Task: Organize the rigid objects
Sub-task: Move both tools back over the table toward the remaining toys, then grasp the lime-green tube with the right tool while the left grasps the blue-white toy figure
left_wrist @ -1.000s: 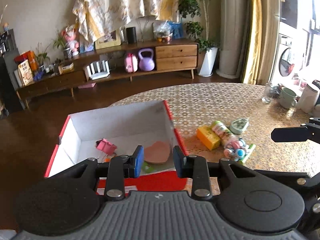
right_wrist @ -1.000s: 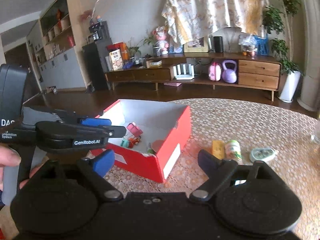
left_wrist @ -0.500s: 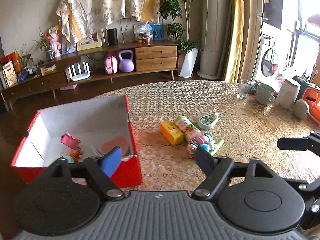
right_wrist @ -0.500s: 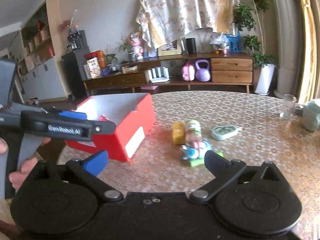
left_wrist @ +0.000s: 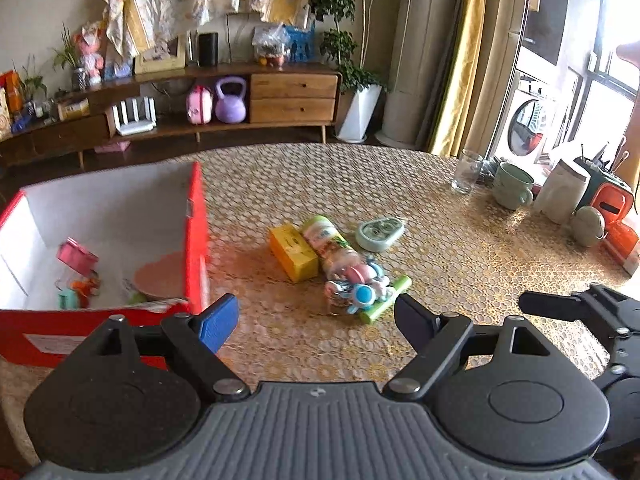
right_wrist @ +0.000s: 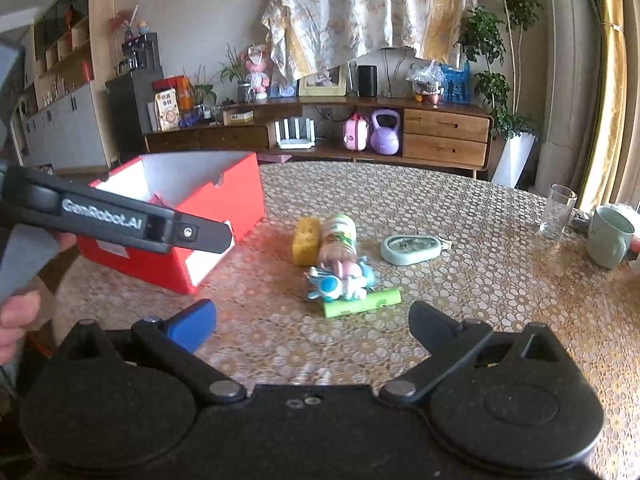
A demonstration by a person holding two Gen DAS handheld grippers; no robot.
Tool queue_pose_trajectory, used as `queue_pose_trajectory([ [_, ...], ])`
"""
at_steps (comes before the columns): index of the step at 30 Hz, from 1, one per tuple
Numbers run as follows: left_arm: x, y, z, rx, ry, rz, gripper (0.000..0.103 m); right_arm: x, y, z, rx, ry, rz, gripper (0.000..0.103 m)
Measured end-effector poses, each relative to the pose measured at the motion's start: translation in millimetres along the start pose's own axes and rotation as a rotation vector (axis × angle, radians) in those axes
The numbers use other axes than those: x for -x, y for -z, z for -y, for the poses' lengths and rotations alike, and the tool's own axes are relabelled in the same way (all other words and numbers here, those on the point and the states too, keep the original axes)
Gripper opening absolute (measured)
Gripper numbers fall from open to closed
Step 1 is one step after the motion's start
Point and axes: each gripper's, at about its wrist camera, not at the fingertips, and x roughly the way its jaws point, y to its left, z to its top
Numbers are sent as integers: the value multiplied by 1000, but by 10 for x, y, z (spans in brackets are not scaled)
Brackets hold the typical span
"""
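A red box (left_wrist: 198, 236) (right_wrist: 216, 212) with a white inside stands at the table's left and holds a pink block (left_wrist: 77, 255), a pink heart-shaped piece (left_wrist: 160, 276) and small bits. On the table lie a yellow box (left_wrist: 293, 252) (right_wrist: 306, 235), a printed bottle (left_wrist: 332, 240) (right_wrist: 339, 238), a pale green oval case (left_wrist: 379, 233) (right_wrist: 411, 249), a colourful toy cluster (left_wrist: 360, 286) (right_wrist: 340, 280) and a green tube (left_wrist: 386, 299) (right_wrist: 362, 303). My left gripper (left_wrist: 316, 318) stands open just short of the pile. My right gripper (right_wrist: 312, 322) is open too, with nothing between its fingers.
A clear glass (left_wrist: 466, 171) (right_wrist: 557, 210), a green mug (left_wrist: 513, 186) (right_wrist: 610, 236), a white jug (left_wrist: 560, 192) and an orange item (left_wrist: 610, 204) stand at the table's right. A hand (right_wrist: 18, 320) holds the left gripper's body at the right wrist view's left edge.
The left gripper's jaws went from shut to open, and it swung right from over the box toward the pile. The right gripper also dropped closer to the pile.
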Motion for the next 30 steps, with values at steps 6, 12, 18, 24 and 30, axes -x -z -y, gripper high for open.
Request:
queue_pose_trajectory([
  [6,-260,-35,140,12,13,-41,85,-318,25,197,-6,-23,-48,102],
  [12,-602,-93,212,53,18,-109,85,-625,82,297,20,-38,-86,102],
  [18,-928,-168,263,109,0,-166,85,-897,77,440,7,-32,-124,102],
  [24,-1255,-265,297,175,-17,-242,85,-1054,46,528,-17,-57,-138,102],
  [30,-1519,-351,275,258,-16,-324,85,-1132,26,496,12,-69,-141,102],
])
